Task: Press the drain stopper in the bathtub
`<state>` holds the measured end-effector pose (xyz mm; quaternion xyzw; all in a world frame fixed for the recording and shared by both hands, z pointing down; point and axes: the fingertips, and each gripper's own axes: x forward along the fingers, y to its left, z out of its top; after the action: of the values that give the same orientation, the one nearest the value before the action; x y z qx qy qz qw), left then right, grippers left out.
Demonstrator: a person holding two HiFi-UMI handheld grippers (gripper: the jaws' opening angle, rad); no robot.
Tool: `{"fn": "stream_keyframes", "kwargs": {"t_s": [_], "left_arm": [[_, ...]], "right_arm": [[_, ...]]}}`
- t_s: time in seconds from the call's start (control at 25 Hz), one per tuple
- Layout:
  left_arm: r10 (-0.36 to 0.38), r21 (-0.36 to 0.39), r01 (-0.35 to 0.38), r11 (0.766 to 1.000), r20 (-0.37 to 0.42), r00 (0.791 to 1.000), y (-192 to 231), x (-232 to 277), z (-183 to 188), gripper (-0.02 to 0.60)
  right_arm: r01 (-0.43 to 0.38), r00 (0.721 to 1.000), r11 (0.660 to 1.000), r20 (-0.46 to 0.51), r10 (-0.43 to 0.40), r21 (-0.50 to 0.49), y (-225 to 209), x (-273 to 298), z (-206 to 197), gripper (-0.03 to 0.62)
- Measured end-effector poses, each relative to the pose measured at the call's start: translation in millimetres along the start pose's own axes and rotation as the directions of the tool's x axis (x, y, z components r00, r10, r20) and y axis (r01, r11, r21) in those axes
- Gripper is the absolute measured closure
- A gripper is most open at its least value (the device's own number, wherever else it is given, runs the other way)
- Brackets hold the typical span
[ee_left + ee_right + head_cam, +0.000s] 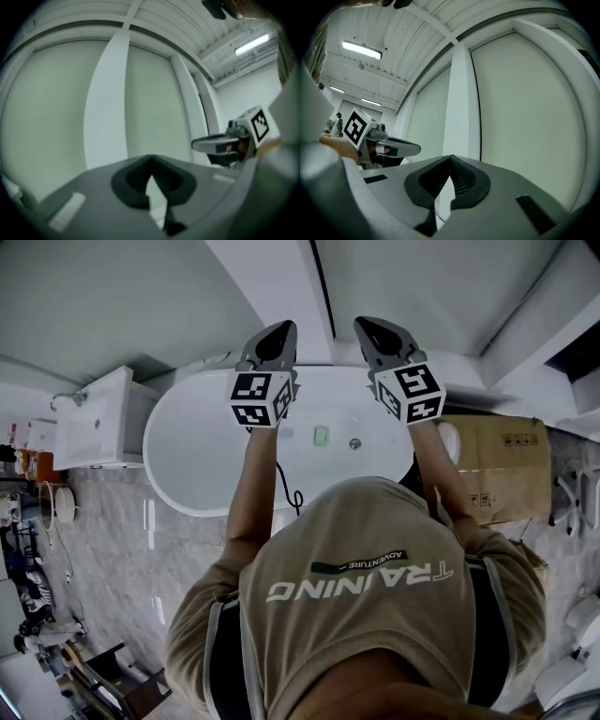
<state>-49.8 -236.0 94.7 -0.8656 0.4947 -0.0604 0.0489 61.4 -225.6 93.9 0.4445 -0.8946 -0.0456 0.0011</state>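
Two gray grippers, the left gripper [279,332] and the right gripper [368,329], are pinched shut on nothing above one smooth white oval bathtub [187,451] with one small round drain stopper [354,443] on its floor.

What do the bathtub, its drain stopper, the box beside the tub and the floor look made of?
Bathtub: smooth, glossy white, likely acrylic or enamel; the look leaves it open.
Drain stopper: small grey round disc, probably metal, though too small to be sure.
Box: matt brown cardboard with printed marks.
Floor: grey, veined, polished stone or stone-look tile, with bright reflections.
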Motion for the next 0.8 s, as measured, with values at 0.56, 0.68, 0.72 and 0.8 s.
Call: {"fn": "stream_keyframes", "kwargs": {"t_s": [0.56,0.68,0.72,0.8], "left_arm": [[0.005,-0.034,-0.006,0.999,-0.015,1.0,12,26,-10,0.578],[0.004,-0.052,-0.005,0.999,-0.029,1.0,10,27,-20,0.578],[-0.001,-0.055,-0.001,0.998,-0.035,0.999,8,27,-23,0.578],[-0.013,-0.064,0.01,0.998,-0.043,0.999,4,28,-28,0.578]], "right_arm": [[-0.047,0.997,0.999,-0.053,0.047,0.013,-12,23,-17,0.586],[-0.055,0.997,0.998,-0.06,0.056,0.024,-11,22,-25,0.586],[-0.054,0.997,0.998,-0.061,0.056,0.027,-10,20,-28,0.586],[-0.049,0.998,0.998,-0.041,0.05,0.026,-9,18,-27,0.585]]}}
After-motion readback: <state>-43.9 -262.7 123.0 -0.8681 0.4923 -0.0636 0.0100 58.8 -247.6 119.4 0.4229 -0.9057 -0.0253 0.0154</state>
